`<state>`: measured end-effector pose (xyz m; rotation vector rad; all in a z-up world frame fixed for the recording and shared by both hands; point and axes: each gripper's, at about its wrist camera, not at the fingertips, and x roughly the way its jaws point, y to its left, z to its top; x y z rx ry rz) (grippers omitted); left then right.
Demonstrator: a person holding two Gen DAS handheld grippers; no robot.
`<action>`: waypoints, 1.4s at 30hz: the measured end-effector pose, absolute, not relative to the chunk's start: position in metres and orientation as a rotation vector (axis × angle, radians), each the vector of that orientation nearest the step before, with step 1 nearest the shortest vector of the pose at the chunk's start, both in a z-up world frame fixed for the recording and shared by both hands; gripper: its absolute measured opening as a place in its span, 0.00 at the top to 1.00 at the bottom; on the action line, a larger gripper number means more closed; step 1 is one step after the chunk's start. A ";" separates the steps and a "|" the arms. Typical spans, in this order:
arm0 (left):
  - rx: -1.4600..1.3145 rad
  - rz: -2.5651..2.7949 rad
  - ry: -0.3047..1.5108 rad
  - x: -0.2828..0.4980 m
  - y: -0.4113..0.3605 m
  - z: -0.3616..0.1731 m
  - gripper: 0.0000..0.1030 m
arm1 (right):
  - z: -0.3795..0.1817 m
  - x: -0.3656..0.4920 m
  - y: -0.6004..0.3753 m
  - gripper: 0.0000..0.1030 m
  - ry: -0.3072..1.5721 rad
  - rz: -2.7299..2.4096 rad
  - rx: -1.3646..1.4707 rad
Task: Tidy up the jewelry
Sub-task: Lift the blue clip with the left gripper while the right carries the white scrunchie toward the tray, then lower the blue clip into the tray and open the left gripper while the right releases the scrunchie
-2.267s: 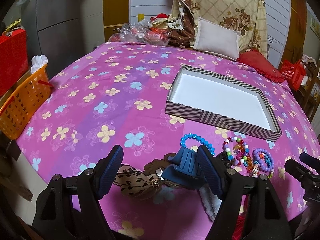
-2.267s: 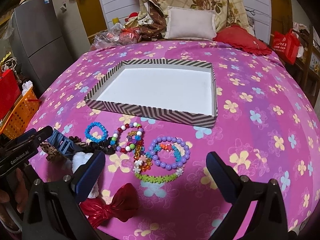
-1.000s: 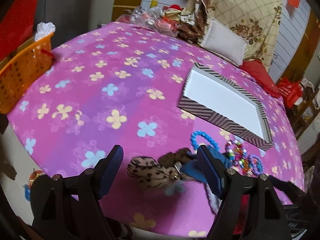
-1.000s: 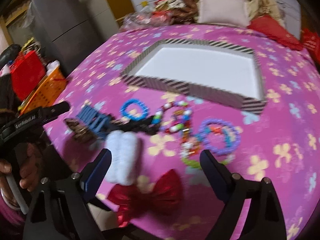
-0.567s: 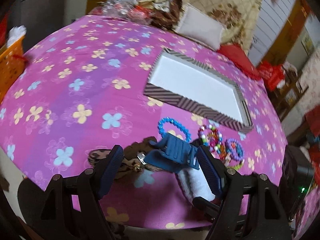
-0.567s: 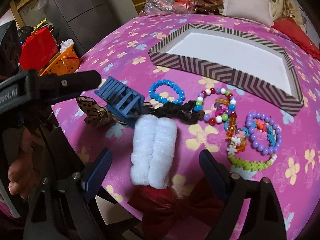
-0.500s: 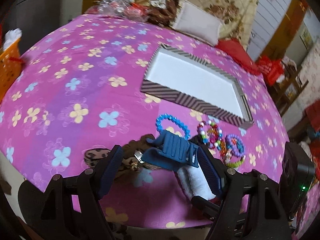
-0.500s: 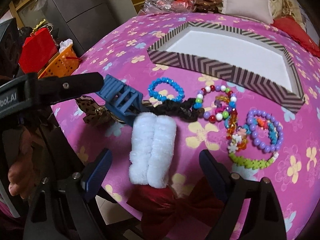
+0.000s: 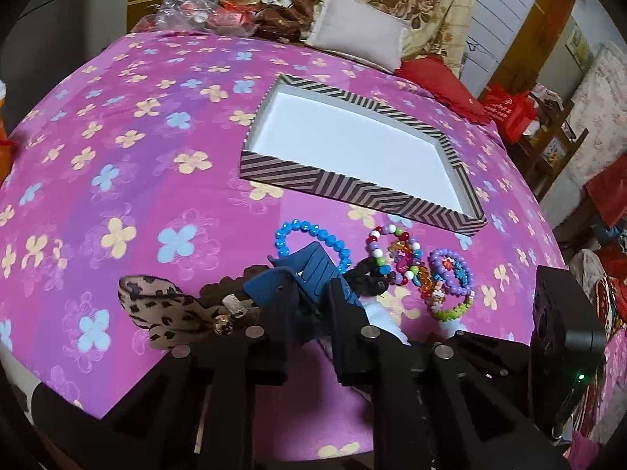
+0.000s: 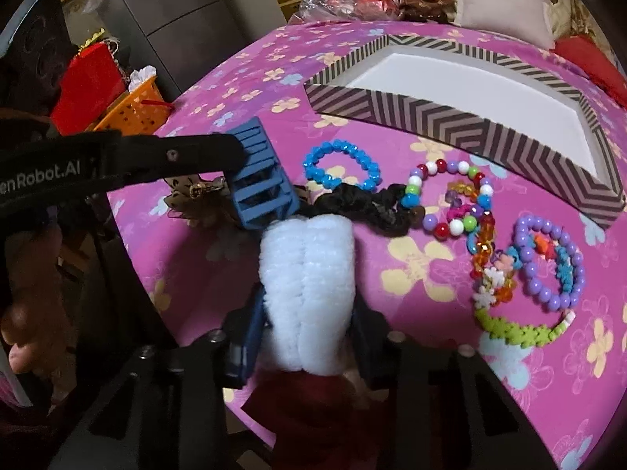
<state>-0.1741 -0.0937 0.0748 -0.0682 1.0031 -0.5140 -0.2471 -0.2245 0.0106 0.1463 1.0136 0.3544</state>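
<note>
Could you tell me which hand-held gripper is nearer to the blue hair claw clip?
Left. The left hand-held gripper is closing on the blue hair claw clip; the right hand-held gripper, just beside it, is closing around the white fluffy scrunchie.

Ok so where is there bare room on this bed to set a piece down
The striped tray has a bare white floor. The purple bedspread to the tray's left is also free. It is crowded along the near edge: blue bracelet, blue claw clip, white scrunchie and mixed bead bracelets.

White lettering "enRobot.AI" runs along the left tongs (image 10: 231, 152).
</note>
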 end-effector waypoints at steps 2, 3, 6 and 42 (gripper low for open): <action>-0.087 -0.525 1.005 -0.173 -0.093 0.077 0.95 | 0.013 -0.248 -0.224 0.66 1.004 0.365 0.135; -0.094 -0.527 1.004 -0.172 -0.092 0.078 0.95 | 0.015 -0.249 -0.225 0.68 0.999 0.371 0.136; -0.100 -0.521 0.987 -0.171 -0.092 0.085 0.97 | 0.024 -0.250 -0.229 0.69 0.978 0.387 0.141; -0.043 -0.420 0.963 0.048 -0.185 0.088 0.98 | 0.046 -0.017 -0.333 0.69 0.938 0.100 0.270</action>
